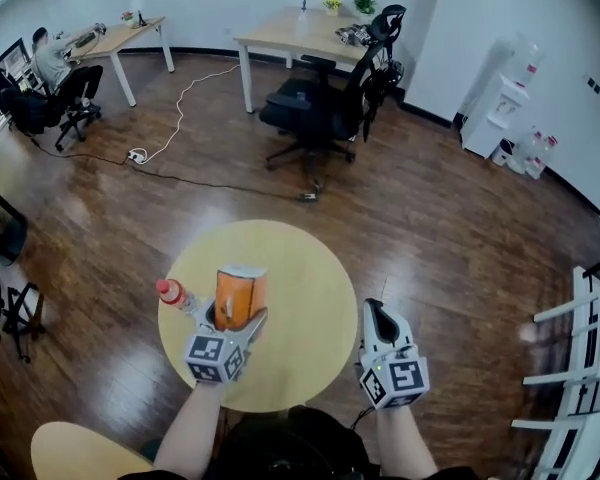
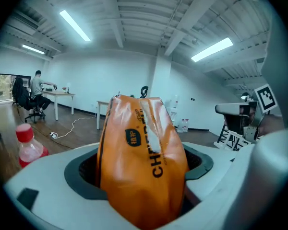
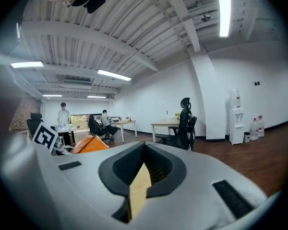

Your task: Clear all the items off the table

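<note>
Over the near left of the round yellow wooden table (image 1: 302, 268), the left gripper (image 1: 234, 324) clamps a crinkly orange snack bag (image 1: 240, 295) upright, probably so it can be carried off, beside a red-capped plastic bottle (image 1: 172, 292) standing on the table, while the right gripper (image 1: 374, 314) hovers near right, jaws together and empty.

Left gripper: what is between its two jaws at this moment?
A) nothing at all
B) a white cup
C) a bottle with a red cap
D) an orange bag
D: in the left gripper view the orange bag fills the space between the jaws of the left gripper, and the red-capped bottle stands apart at its left.
</note>
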Tool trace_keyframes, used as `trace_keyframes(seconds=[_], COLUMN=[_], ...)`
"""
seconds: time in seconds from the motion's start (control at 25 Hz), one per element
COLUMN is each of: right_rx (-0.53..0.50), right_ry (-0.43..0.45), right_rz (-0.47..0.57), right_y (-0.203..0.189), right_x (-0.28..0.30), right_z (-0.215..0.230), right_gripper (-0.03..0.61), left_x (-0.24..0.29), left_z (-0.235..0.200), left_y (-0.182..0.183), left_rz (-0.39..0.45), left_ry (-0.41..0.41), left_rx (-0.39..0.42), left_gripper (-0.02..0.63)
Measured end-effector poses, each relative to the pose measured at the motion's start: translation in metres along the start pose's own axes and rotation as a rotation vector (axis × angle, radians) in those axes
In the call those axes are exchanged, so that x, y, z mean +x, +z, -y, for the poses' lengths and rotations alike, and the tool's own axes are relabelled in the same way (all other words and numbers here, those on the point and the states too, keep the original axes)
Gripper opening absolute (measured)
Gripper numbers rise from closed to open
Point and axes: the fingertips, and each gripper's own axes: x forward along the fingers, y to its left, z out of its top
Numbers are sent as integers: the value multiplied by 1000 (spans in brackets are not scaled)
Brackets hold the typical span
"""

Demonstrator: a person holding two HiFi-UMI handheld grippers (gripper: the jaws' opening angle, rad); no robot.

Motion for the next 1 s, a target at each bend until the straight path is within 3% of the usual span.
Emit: trace_keyframes(seconds=[0.2,0.48,0.84,1.0], right_rx=[42,79,101,95], right_ry=[-7,10,16,30], right_rz=[-83,-167,-215,-233], right_y=[-33,-91,-108,-112], right_x=[5,-1,-4,-4], right_z=[-6,-19,-18,-18], right_gripper=[5,5,5,5], left_x=[18,37,47,48], left_z=[-4,-6,-2,-7], left_y=[-51,-122,-171,-177], left_rz=[-136,-312,-498,-502], left_ry=[24,29,46,65], left_rx=[-30,8,39,-8], left_gripper=[437,437,439,443])
